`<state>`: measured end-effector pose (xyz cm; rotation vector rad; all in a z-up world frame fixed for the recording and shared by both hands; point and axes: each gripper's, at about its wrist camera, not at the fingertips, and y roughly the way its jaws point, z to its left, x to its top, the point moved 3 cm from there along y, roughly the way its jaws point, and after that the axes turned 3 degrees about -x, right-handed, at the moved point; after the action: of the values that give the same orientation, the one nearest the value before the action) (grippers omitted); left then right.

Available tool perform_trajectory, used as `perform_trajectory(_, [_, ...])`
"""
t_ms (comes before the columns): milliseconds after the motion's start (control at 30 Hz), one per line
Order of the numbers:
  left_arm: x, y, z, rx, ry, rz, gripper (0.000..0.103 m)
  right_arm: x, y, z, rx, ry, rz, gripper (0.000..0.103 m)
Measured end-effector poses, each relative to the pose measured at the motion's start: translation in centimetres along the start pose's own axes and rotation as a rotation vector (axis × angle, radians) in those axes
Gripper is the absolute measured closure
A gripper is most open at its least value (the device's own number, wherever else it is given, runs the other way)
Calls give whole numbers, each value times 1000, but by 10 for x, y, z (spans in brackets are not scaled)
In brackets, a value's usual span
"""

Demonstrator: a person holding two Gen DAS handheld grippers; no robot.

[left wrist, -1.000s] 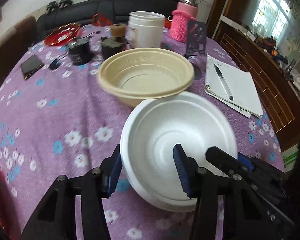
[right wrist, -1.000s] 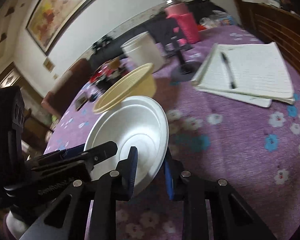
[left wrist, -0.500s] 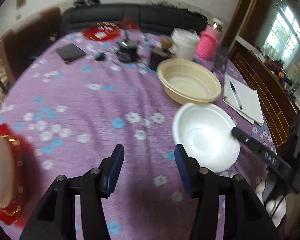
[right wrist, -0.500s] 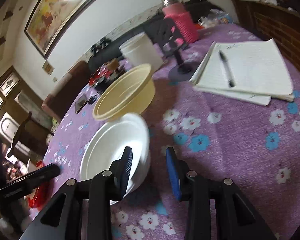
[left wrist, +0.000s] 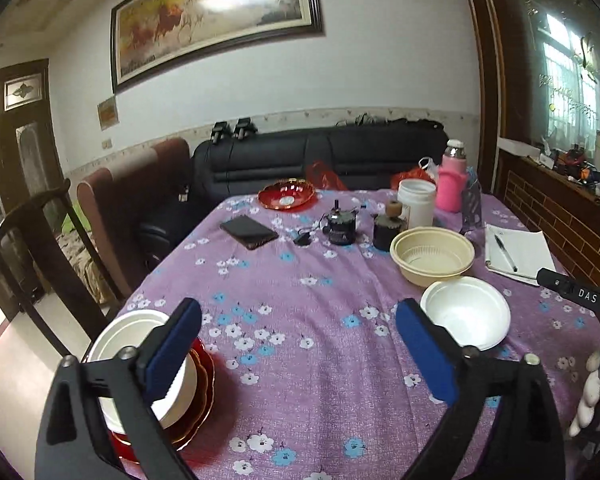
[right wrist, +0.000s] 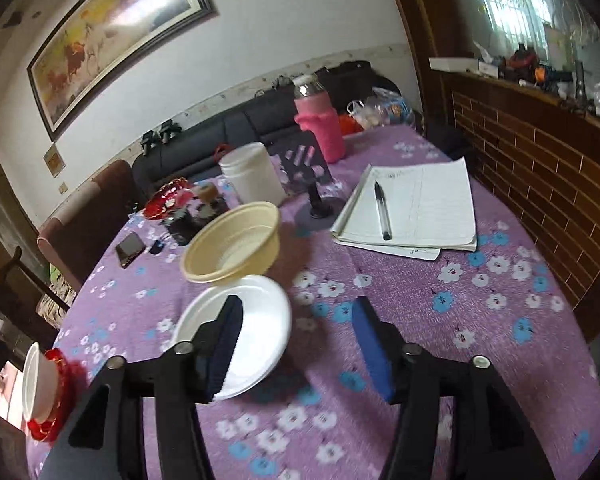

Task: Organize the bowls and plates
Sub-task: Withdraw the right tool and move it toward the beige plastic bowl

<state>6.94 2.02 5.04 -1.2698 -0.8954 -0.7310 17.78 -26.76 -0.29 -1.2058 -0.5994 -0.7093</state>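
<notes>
Your left gripper (left wrist: 298, 344) and right gripper (right wrist: 296, 344) have just spread apart, holding nothing. The round white foam bowl (right wrist: 236, 330) sits mouth-up on the purple floral tablecloth (right wrist: 440, 320), near the cream plastic bowl (right wrist: 232, 242).

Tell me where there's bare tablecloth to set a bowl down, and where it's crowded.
Widest free patch: the middle of the tablecloth, between the red plate stack at the near left edge and the white bowl. Another lies near the right edge, in front of the notebook. Crowded: the far end, around the phone, white jar, pink bottle and tan bowl.
</notes>
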Motion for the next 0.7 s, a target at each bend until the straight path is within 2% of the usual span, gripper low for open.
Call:
perform_trajectory(333, [-2, 10, 12, -59, -40, 76, 5, 17, -7, 34, -18, -71, 3, 40])
perform_trajectory(467, [-5, 17, 15, -54, -50, 107, 5, 19, -1, 44, -6, -93, 19, 39])
perform_trajectory(700, [-4, 31, 5, -37, -5, 121, 5, 36, 3, 48, 2, -115, 23, 39])
